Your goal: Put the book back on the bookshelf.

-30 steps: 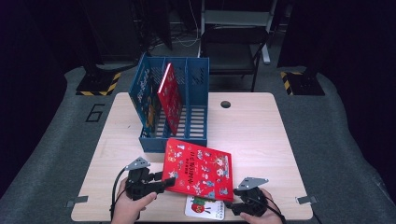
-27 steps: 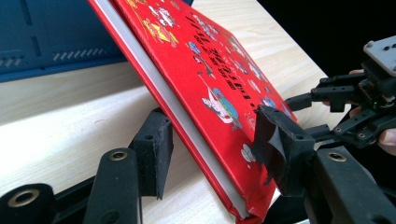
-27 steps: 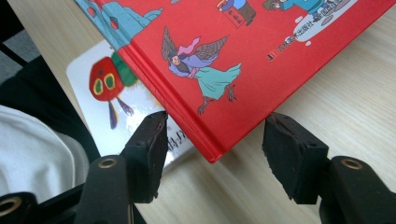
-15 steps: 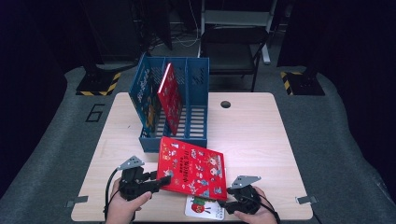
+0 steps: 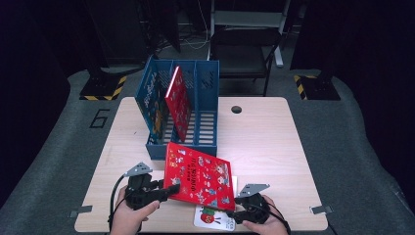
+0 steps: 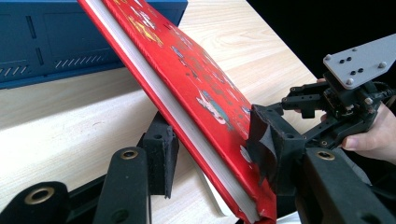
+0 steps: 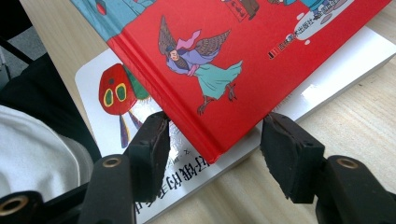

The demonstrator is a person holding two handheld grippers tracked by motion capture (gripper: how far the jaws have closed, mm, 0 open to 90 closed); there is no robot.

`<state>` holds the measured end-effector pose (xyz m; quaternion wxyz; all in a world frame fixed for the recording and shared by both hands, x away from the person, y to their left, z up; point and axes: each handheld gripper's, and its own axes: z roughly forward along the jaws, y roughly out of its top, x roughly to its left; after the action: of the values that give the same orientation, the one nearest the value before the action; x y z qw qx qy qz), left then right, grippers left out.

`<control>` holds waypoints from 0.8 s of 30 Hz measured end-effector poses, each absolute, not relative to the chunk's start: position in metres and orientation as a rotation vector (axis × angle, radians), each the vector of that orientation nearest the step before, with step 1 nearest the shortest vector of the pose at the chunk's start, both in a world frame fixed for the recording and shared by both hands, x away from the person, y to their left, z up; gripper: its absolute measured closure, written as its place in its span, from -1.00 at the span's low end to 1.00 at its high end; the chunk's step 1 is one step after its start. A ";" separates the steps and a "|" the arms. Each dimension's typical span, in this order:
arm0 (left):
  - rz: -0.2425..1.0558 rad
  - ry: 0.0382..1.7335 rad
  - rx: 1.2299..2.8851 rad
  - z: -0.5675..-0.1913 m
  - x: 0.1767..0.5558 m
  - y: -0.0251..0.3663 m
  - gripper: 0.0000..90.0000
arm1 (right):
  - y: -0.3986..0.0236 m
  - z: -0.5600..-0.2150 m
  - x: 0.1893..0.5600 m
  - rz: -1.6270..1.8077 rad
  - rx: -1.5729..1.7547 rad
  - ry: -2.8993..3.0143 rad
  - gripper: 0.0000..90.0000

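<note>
A red picture book (image 5: 198, 178) lies tilted near the table's front edge, its left side raised. My left gripper (image 5: 169, 188) is shut on that left edge. In the left gripper view the red book (image 6: 187, 79) runs slantwise between the pads (image 6: 266, 144), and the jaws have just been closing on it. The book's lower right corner rests on a white book (image 5: 213, 218) with a caterpillar picture. My right gripper (image 5: 235, 210) is open around that corner. In the right gripper view the red corner (image 7: 261, 56) sits between the pads (image 7: 289, 154) above the white book (image 7: 112, 88), untouched.
A blue file rack (image 5: 205, 142) stands behind the red book, holding an upright red book (image 5: 178, 103) and a blue one (image 5: 154, 100). Bare table (image 5: 264, 142) stretches to the right. A chair (image 5: 244, 54) stands beyond the far edge.
The red book has shifted a little to the left, and both grippers have moved left with it. The left jaws have drawn closer on its edge.
</note>
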<state>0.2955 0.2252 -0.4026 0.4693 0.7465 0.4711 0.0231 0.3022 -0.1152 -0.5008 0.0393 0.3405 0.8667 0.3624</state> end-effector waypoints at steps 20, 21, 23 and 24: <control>0.040 1.171 1.849 -0.392 0.295 0.212 0.27 | -0.116 -0.502 0.302 1.133 1.060 2.641 -0.06; 0.049 1.169 1.848 -0.390 0.295 0.211 0.27 | -0.116 -0.502 0.302 1.137 1.061 2.642 -0.06; 0.054 1.163 1.852 -0.387 0.296 0.210 0.27 | -0.117 -0.501 0.302 1.151 1.079 2.648 -0.06; 0.058 1.162 1.850 -0.385 0.297 0.210 0.27 | -0.117 -0.501 0.302 1.170 1.080 2.642 -0.06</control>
<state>0.2969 0.2096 -0.3850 0.4599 0.7517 0.4722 0.0235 0.3024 -0.1169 -0.5008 0.0286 0.3501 0.8561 0.3791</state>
